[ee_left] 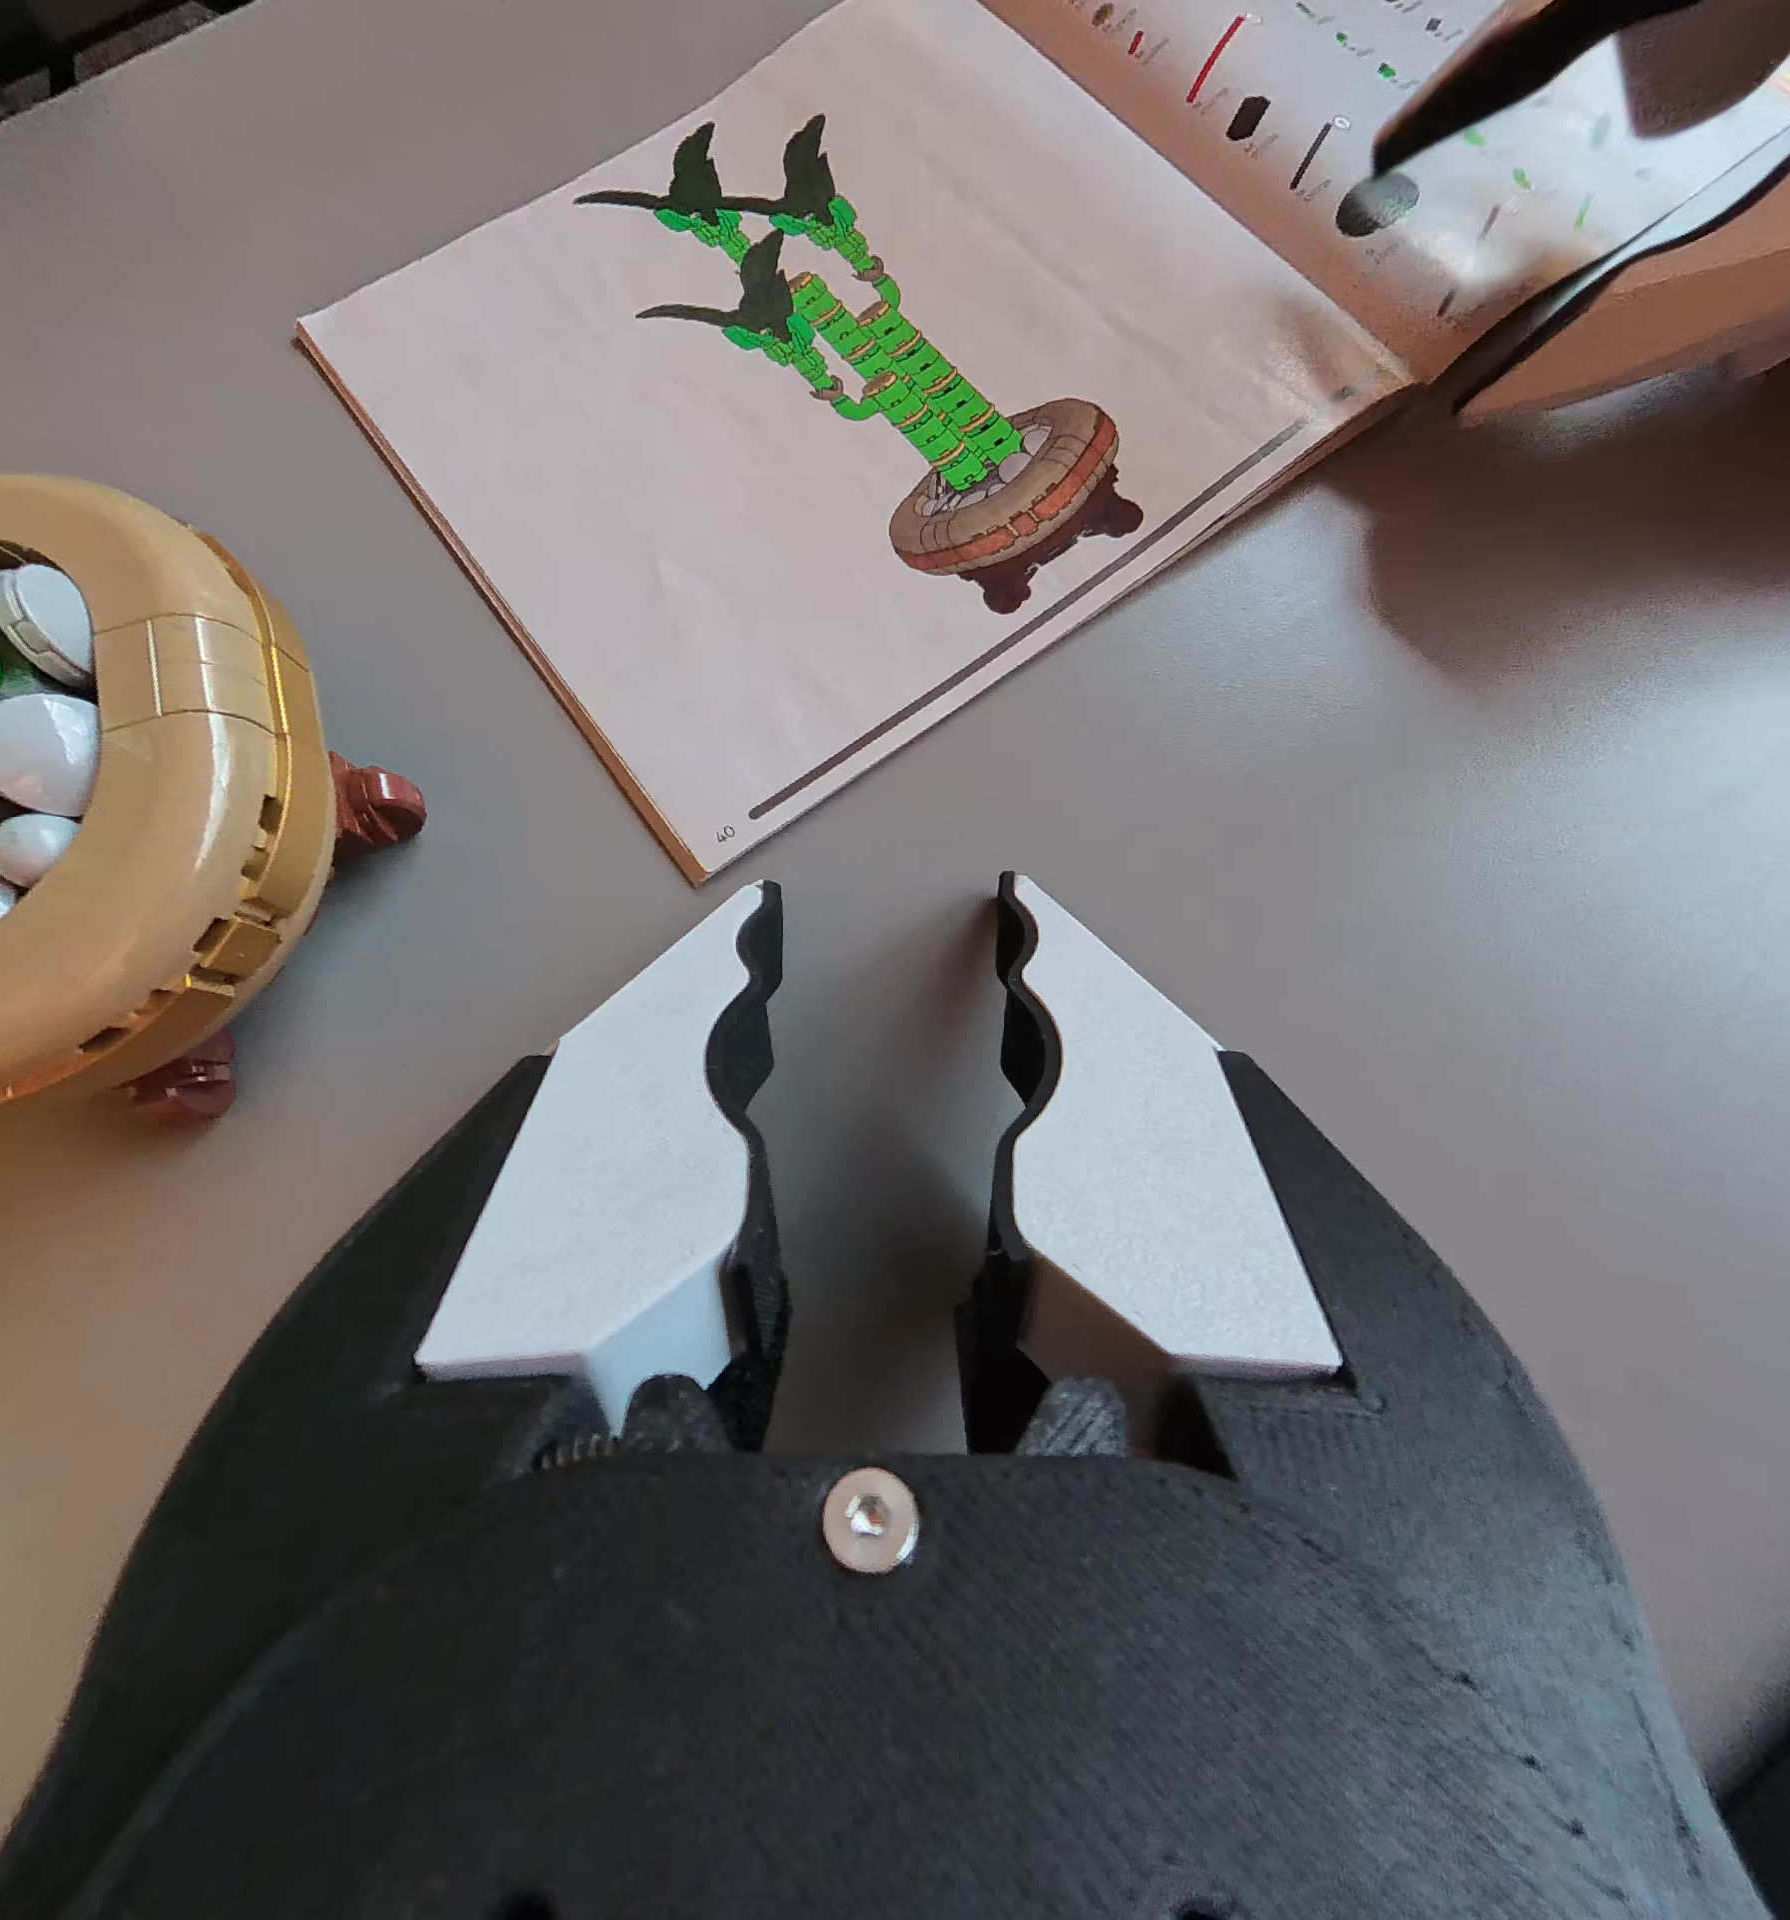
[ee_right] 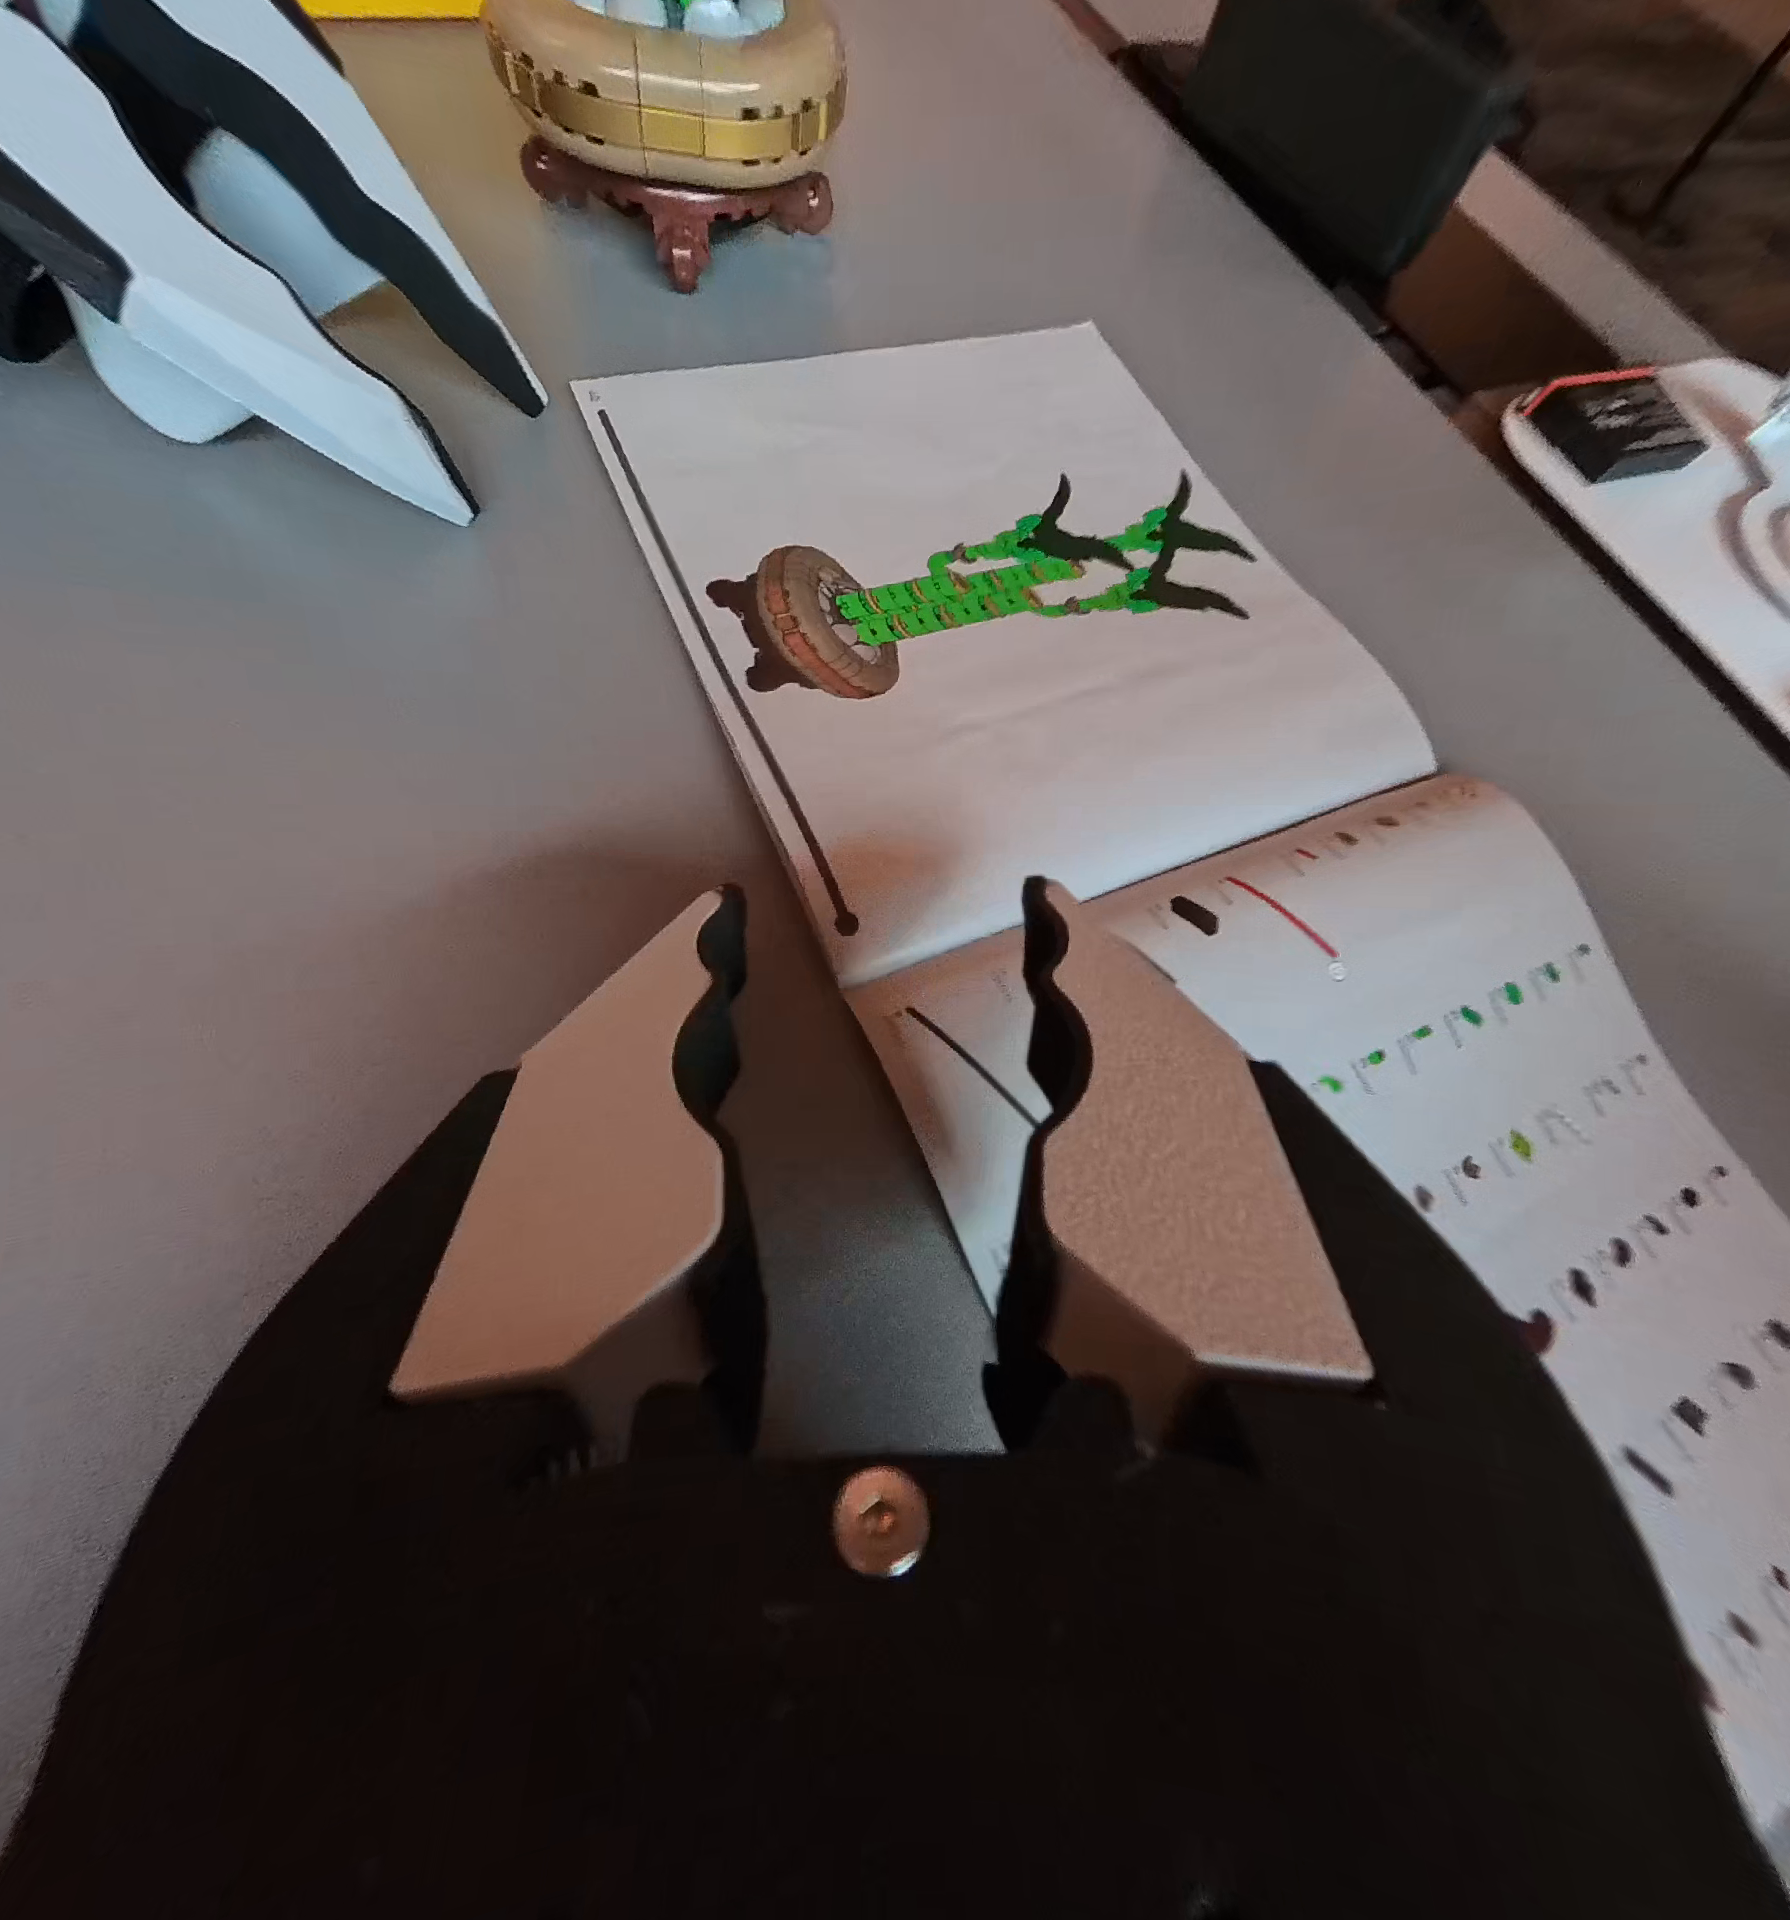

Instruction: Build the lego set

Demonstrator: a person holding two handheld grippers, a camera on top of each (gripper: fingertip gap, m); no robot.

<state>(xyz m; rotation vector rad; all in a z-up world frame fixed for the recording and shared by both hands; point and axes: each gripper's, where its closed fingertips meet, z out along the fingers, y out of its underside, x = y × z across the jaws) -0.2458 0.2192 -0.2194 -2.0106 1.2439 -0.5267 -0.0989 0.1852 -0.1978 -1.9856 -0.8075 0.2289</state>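
Table point(ee_left: 1390, 831): a big grey top; everything sits on it.
Booklet point(ee_left: 766, 468): lies open and flat in the middle, showing a drawing of the finished green plant in its pot. It is thin paper, light and floppy. The far page curls up in the right wrist view, so it likely slides or bends if pushed.
Lego pot point(ee_right: 667, 94): stands at the table's far end in the right wrist view, well apart from the booklet. It looks hard, smooth and round, so it may slip. Its thick tan rim or its brown feet look like the best places to hold. Too hard a squeeze could pop bricks off.
Left gripper point(ee_left: 889, 894): spread apart, holding nothing, over bare table near the booklet's corner.
Right gripper point(ee_right: 880, 902): spread apart, holding nothing, over the booklet's edge.
Hard to see: the pot is cut off in both views. Only white stones and a bit of green show inside. No loose bricks show anywhere.
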